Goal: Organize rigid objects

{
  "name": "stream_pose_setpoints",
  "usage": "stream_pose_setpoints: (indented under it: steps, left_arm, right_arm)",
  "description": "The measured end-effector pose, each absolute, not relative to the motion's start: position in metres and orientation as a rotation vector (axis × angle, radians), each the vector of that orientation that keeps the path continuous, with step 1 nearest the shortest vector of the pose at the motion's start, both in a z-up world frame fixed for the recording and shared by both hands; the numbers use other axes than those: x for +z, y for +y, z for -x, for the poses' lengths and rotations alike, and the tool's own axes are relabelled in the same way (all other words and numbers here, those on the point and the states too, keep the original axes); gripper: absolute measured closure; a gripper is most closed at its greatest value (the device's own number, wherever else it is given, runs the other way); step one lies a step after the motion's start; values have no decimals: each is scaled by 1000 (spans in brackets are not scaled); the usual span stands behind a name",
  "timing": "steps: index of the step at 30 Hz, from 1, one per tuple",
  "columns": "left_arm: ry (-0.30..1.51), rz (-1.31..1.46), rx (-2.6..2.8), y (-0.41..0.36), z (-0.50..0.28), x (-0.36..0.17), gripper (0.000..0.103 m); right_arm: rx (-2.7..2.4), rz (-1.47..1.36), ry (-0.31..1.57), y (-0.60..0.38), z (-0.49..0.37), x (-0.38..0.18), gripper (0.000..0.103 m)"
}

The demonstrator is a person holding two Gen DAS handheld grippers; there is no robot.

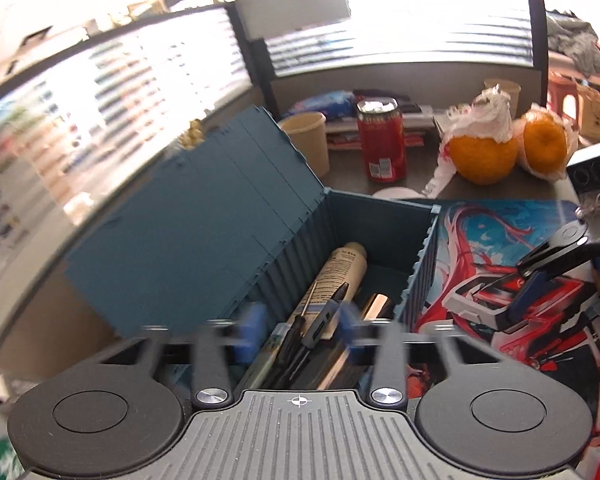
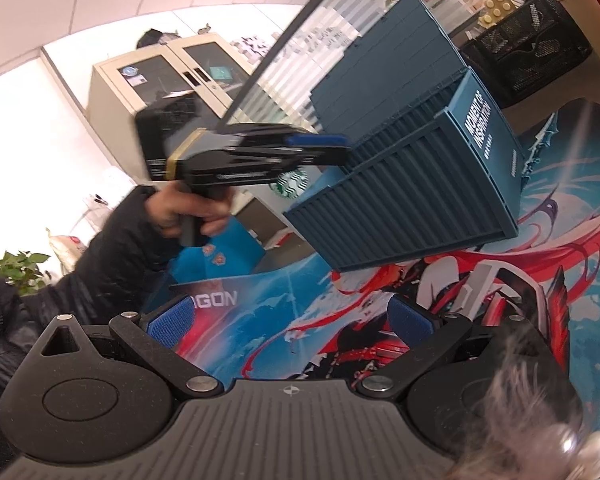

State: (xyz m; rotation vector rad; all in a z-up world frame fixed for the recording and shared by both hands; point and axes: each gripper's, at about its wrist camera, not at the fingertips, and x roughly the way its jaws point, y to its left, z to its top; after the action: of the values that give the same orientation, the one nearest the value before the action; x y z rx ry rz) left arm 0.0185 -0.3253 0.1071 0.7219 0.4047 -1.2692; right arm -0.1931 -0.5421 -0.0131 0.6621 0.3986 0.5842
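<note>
A teal container-style box stands open on the printed desk mat, its lid tipped back to the left. Inside lie a cream tube, a black screwdriver and a shiny metallic cylinder. My left gripper is open, its blurred blue pads over the box's near end. In the right wrist view the box shows from outside, with the left gripper reaching over its rim. My right gripper is open and empty above the mat; it also shows in the left wrist view.
Behind the box stand a red can, a paper cup, two oranges in plastic bags and stacked books. A black mesh basket sits beyond the box. A blue box lies near the hand.
</note>
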Motion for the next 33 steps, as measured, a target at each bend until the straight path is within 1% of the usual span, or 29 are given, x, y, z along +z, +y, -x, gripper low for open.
stream_pose_setpoints:
  steps: [2, 4, 6, 7, 11, 16, 19, 22, 26, 33]
  left_arm:
    - [368, -685, -1252, -305, -9, 114, 12]
    - [350, -657, -1237, -285, 2, 118, 10]
    - [341, -637, -1203, -265, 13, 118, 2]
    - [337, -626, -1181, -255, 18, 116, 0]
    - [388, -558, -1019, -221, 24, 98, 0]
    - [464, -361, -783, -178, 13, 66, 0]
    - [503, -260, -653, -155, 4, 48, 0]
    - [537, -183, -555, -132, -5, 35, 0]
    - [580, -90, -442, -104, -19, 17, 0]
    - [626, -6, -333, -85, -33, 1, 0]
  right_arm:
    - [569, -645, 427, -538, 190, -14, 0]
    - [539, -611, 465, -532, 186, -13, 0]
    - [523, -567, 489, -522, 184, -12, 0]
    - [519, -548, 489, -517, 183, -11, 0]
    - [503, -505, 482, -486, 176, -8, 0]
    - [323, -280, 524, -418, 155, 1, 0]
    - [225, -215, 563, -388, 140, -2, 0]
    - [152, -225, 596, -371, 124, -6, 0]
    - [53, -159, 609, -351, 104, -8, 0]
    - [-87, -45, 654, -326, 80, -11, 0]
